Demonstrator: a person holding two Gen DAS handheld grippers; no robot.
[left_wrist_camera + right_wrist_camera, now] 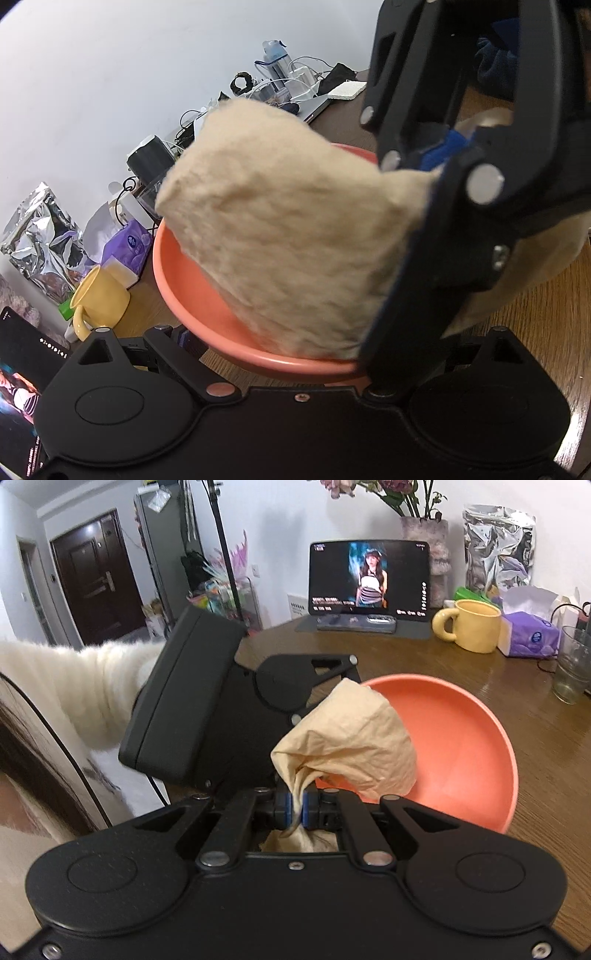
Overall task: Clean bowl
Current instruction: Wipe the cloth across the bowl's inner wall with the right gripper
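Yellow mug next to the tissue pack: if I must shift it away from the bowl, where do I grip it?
Probably best to take the yellow mug by its handle, coming from the tablet side. It stands upright with the loop sticking out that way, while the tissue pack sits close beside the opposite wall.

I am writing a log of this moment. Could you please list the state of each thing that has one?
Bowl: tilted, one edge lifted off the table, no contents visible.
Cloth: bunched, pressed against the bowl's inside.
Right claw: shut on the cloth.
Left claw: at the bowl's rim; grip not visible.
Tablet: on, playing video.
Yellow mug: upright.
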